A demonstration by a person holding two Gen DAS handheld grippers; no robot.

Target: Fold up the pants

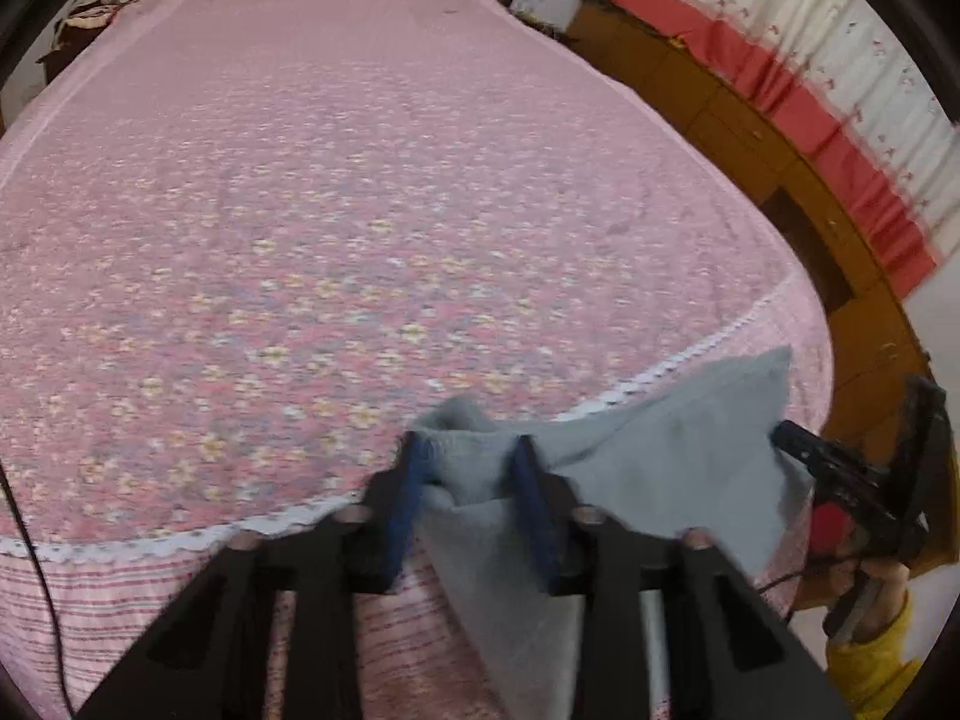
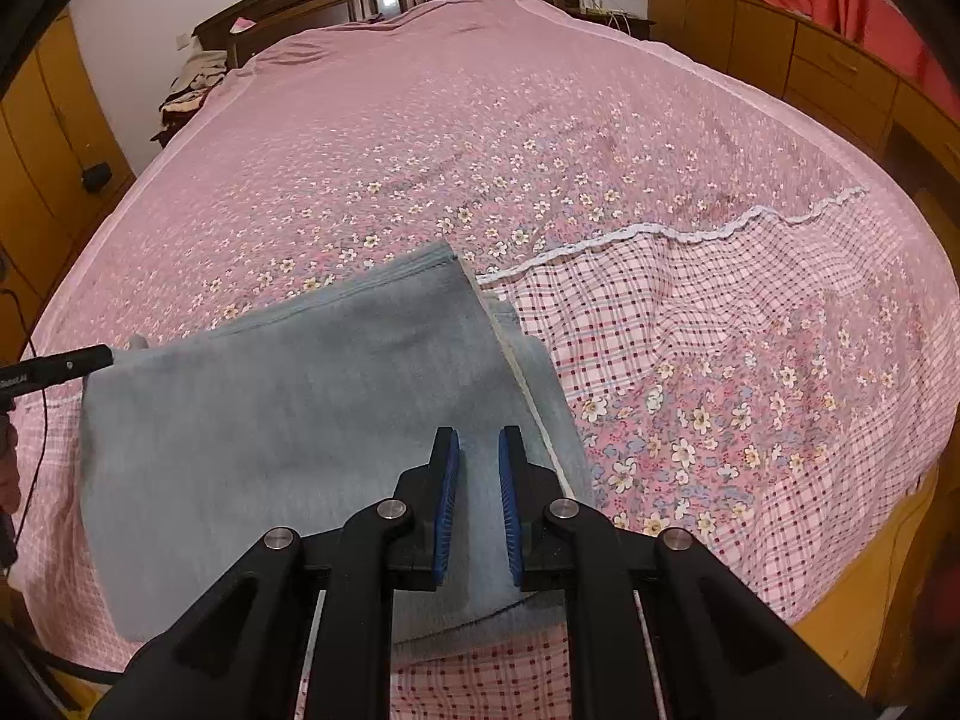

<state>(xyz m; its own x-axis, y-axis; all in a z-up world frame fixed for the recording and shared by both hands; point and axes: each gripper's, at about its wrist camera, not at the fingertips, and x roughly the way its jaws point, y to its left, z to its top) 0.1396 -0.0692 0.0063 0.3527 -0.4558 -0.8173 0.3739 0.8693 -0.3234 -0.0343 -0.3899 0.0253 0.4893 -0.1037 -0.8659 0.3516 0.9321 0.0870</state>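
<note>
On the left, the left gripper (image 1: 465,468) pinches a bunched corner of the grey pants (image 1: 630,456), the cloth gathered between its blue pads (image 1: 408,510) and lifted off the bed (image 1: 360,210) near the foot edge, just by the white lace trim (image 1: 678,363). The picture is blurred, so the hem or waistband cannot be told apart here. From the right wrist view the pants (image 2: 300,420) lie across the near corner of the bed (image 2: 540,120) as a broad folded panel, one layer over another, a pale seam running down its right side. The right gripper (image 2: 479,468) hovers low over that panel's near right part, its jaws nearly together; cloth shows in the narrow gap, but whether the pads (image 2: 447,498) press on it I cannot tell. Farther right, only the checked sheet (image 2: 720,330) and the floral cover. The step in hand looks like carrying one end over for a further fold, with the fold about half done. Next, both ends likely need to travel together and be laid square onto the lower layer, edges matched, then released and smoothed; a lopsided pull would skew the stack.
</note>
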